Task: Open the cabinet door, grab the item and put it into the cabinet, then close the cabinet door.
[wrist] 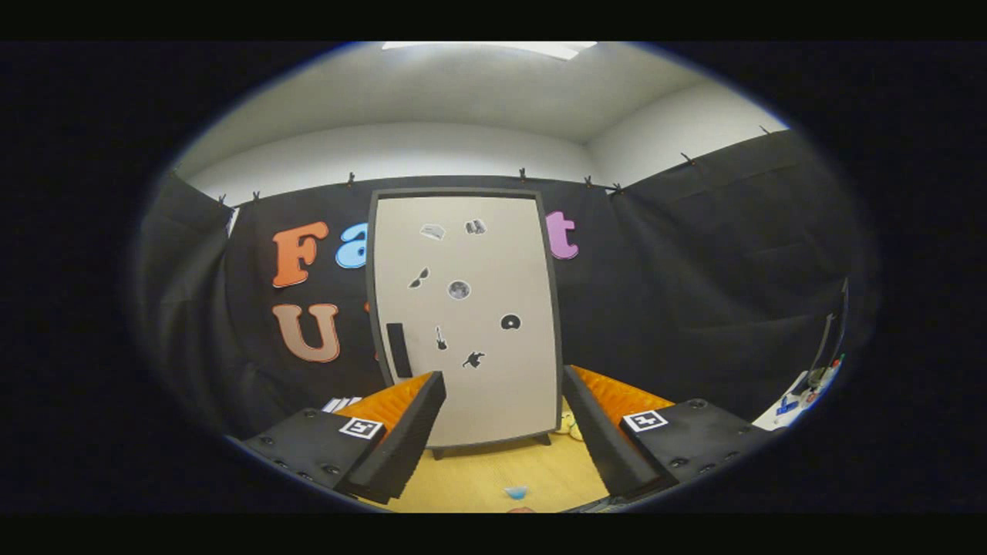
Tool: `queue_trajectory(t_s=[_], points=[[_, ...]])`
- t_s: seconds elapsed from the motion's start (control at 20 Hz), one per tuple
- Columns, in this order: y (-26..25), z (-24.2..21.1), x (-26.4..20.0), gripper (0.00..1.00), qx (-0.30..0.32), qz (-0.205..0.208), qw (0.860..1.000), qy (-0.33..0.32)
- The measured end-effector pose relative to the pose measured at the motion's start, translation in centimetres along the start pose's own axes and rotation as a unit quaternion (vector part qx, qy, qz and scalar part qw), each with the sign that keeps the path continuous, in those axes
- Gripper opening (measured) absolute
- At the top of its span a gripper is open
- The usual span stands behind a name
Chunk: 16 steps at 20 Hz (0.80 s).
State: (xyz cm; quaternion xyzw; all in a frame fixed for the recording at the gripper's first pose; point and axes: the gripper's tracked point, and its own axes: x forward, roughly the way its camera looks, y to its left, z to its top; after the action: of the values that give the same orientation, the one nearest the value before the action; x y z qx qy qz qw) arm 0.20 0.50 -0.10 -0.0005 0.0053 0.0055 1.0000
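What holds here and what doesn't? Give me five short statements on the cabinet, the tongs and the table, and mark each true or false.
1. The cabinet door is shut. True.
2. The tongs are clamped on the door handle. False: they are open, holding nothing, short of the cabinet.
3. The handle is a dark vertical bar near the door's left edge. True.
4. The door is bare. False: small stickers dot it.
5. A small blue item lies on the wooden table between the fingers. True.
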Motion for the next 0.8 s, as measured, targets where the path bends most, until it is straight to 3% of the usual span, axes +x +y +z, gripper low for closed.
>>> queue_trajectory(t_s=[0.4, 0.8], points=[[3.2, -1.0, 2.1, 0.97, -0.004, 0.034, 0.999, 0.003], [7.8, -3.9, 8.7, 0.97, -0.007, 0.067, 0.997, 0.029]])
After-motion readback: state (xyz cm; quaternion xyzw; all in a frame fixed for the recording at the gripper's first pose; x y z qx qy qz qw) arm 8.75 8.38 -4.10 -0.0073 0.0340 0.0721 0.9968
